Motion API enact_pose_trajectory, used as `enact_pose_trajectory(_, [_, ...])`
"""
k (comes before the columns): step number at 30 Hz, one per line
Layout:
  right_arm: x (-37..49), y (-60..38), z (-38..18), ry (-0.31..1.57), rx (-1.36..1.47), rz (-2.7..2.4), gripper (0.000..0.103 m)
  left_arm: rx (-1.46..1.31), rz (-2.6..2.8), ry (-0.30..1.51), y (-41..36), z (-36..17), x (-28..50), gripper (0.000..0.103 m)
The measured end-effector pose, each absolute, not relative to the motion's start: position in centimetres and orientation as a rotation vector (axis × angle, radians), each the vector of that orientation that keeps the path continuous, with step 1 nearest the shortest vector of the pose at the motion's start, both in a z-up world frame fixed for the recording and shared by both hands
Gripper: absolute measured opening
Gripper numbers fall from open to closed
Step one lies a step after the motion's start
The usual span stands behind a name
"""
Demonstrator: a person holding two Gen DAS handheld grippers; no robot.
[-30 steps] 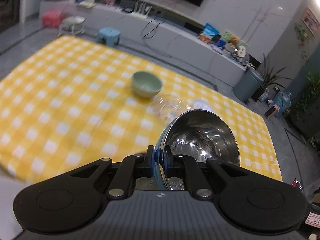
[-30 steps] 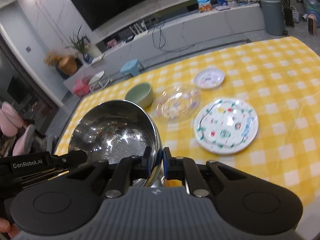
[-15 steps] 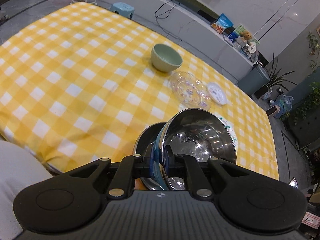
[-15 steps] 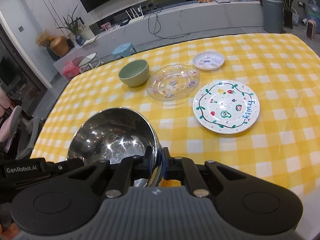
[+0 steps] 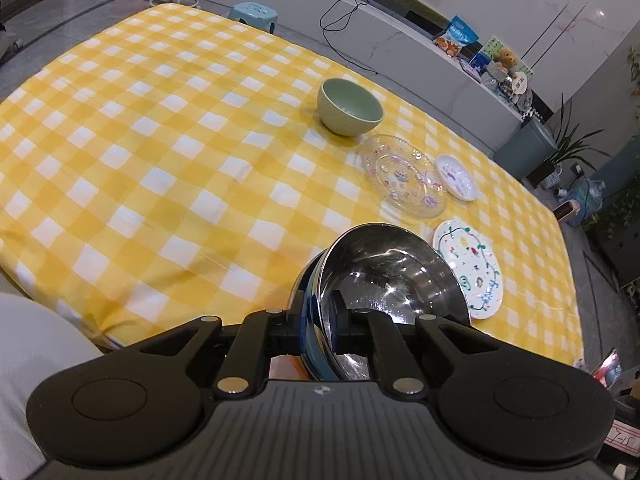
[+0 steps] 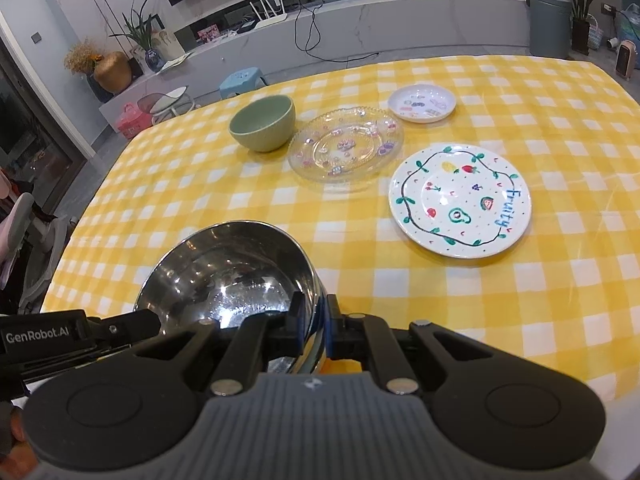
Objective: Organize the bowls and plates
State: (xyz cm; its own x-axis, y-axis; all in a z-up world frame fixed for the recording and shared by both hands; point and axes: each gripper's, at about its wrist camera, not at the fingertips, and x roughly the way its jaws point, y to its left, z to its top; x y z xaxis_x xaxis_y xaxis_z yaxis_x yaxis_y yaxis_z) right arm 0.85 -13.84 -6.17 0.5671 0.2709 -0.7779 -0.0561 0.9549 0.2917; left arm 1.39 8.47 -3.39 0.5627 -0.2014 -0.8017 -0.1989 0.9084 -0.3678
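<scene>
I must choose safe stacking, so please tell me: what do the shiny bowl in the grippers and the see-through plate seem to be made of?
Shiny silver bowl: probably polished stainless steel, with mirror-like reflections. See-through patterned plate: glass or clear plastic; the yellow checks show through it.

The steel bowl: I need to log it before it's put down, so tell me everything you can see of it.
The steel bowl is round, deep, polished metal with a mirror-bright inside and looks empty. It sits upright or slightly tilted, low over the near edge of the yellow checked cloth; whether it touches the cloth is unclear. The left gripper and right gripper each pinch its rim on opposite sides. Nothing else touches it.
</scene>
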Motion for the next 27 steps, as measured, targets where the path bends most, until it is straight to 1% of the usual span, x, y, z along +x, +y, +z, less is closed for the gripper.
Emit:
enact_pose_trajectory(12, [1.1,-13.3,-6.6,0.948,0.211,0.189,0.007,-0.43,0.002,1.011,8.4,-4.2,1.7,0.011])
enact_pose_trajectory(16, [1.0,-13.0,-6.5,0.939,0.202,0.202,0.016,-0.439,-0.007,1.013,8.6,-4.3,1.7,0.012])
enact_pose_trajectory(20, [0.9,-13.0,-6.4,0.933,0.195,0.202,0.017,-0.447,-0.016,1.017,8.7,-4.4,1.8,0.012])
enact_pose_trajectory(21, [0.9,-13.0,-6.3,0.929,0.197,0.201,0.02,-0.446,-0.017,1.013,8.8,-4.3,1.7,0.013])
enact_pose_trajectory(22, [0.9,-13.1,-6.1,0.925,0.198,0.202,0.026,-0.444,-0.018,1.007,8.8,-4.2,1.7,0.015])
enact_pose_trajectory(23, [0.9,-13.1,-6.0,0.92,0.199,0.201,0.029,-0.441,-0.017,1.001,8.8,-4.0,1.6,0.021])
enact_pose_trajectory(24, [0.8,-13.1,-5.8,0.913,0.199,0.201,0.033,-0.435,-0.016,0.99,8.8,-3.8,1.6,0.025])
enact_pose_trajectory(27, [0.6,-13.1,-5.2,0.893,0.192,0.209,0.038,-0.423,-0.025,0.959,8.8,-3.0,1.6,0.029])
